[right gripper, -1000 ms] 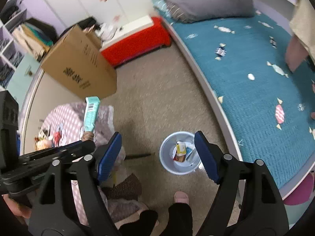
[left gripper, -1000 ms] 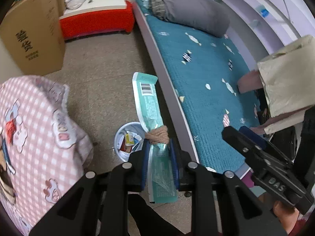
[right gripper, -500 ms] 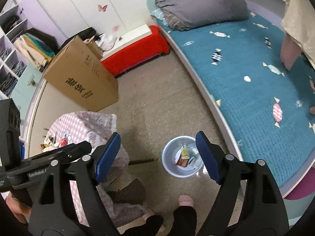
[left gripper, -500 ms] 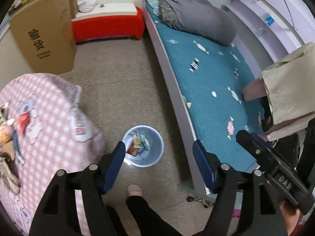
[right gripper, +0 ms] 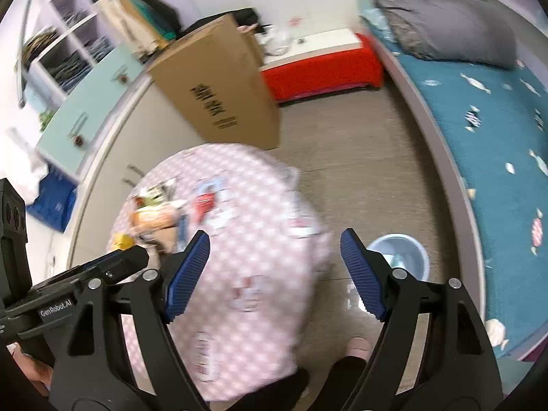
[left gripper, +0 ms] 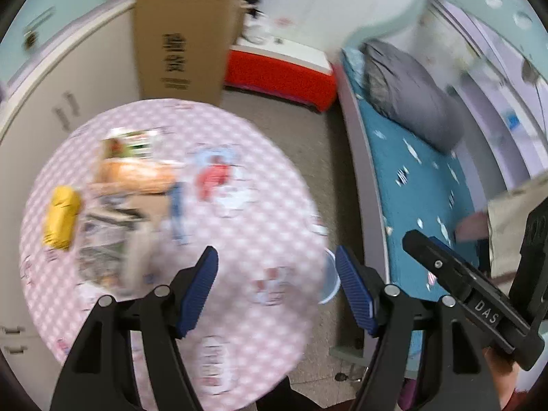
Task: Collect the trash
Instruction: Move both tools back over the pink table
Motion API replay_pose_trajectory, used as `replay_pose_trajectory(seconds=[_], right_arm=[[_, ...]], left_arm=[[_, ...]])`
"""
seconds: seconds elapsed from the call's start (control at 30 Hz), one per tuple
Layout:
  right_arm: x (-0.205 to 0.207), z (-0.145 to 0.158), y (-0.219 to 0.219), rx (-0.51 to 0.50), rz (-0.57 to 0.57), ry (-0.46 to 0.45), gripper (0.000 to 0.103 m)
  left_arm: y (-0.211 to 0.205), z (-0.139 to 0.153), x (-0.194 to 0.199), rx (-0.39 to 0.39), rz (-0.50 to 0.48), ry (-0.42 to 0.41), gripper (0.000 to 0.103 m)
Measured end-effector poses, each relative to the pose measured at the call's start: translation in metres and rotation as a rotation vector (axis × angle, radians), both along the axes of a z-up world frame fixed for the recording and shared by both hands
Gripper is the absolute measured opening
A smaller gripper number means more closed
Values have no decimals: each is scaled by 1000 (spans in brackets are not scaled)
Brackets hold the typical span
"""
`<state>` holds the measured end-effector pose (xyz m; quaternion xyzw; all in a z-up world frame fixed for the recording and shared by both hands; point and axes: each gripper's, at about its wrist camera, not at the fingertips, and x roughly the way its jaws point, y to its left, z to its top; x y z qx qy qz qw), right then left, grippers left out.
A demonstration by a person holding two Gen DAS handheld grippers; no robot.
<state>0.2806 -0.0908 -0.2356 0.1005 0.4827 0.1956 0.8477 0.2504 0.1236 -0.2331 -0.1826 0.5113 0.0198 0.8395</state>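
A round table (left gripper: 274,178) under a pink checked cloth carries blurred trash on its far left side: a yellow packet (left gripper: 61,217), an orange packet (left gripper: 133,174) and crumpled wrappers (left gripper: 102,239). My left gripper (left gripper: 275,274) hangs open and empty above the cloth's near right part. In the right wrist view my right gripper (right gripper: 274,257) is also open and empty, over the table's right edge (right gripper: 267,205). The small grey bin (right gripper: 400,253) stands on the floor to the right of the table, with some litter inside. Only its rim (left gripper: 330,284) shows past the table in the left wrist view.
A tall cardboard box (right gripper: 219,96) leans behind the table against pale cupboards (right gripper: 113,144). A red bench (right gripper: 318,61) lies at the back. A bed with a teal cover (right gripper: 496,120) and a grey pillow (right gripper: 445,24) runs along the right. A person's foot (right gripper: 358,346) is by the bin.
The left gripper opened and the teal wrapper it held is gone from its jaws. Both grippers swung left from over the bin to over the table.
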Motion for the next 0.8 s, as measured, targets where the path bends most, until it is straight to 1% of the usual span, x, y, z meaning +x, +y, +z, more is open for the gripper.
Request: replay_pose_trajectory(seconds=[0.03, 0.07, 0.1, 0.2, 0.3, 0.4, 0.47, 0.53, 0.6, 0.7, 0.8], right_arm=[[-4, 1, 13, 1, 8, -1, 77], [-9, 1, 27, 6, 17, -2, 77], [-14, 1, 36, 10, 23, -3, 77], [-27, -1, 71, 10, 39, -5, 77], [-38, -2, 92, 8, 41, -1, 77], [-42, -6, 110, -7, 41, 12, 77], [-41, -8, 116, -22, 42, 17, 77], [-38, -12, 120, -40, 35, 23, 77], [-31, -18, 123, -54, 27, 37, 77], [-18, -28, 126, -72, 14, 52, 77], [5, -44, 132, -91, 11, 82, 77]], left_arm=[[18, 1, -8, 0, 18, -1, 69], [26, 1, -12, 1, 27, -3, 69], [47, 1, -20, 3, 46, -4, 69], [85, 1, -36, 3, 82, -10, 69], [118, -3, -50, 1, 113, -4, 69], [148, -14, -59, -2, 143, 15, 69], [166, -24, -63, -17, 177, 39, 69], [184, -37, -65, -49, 207, 70, 69], [194, -46, -63, -69, 225, 81, 69], [206, -60, -55, -54, 233, 108, 69], [222, -77, -47, -28, 247, 143, 69]])
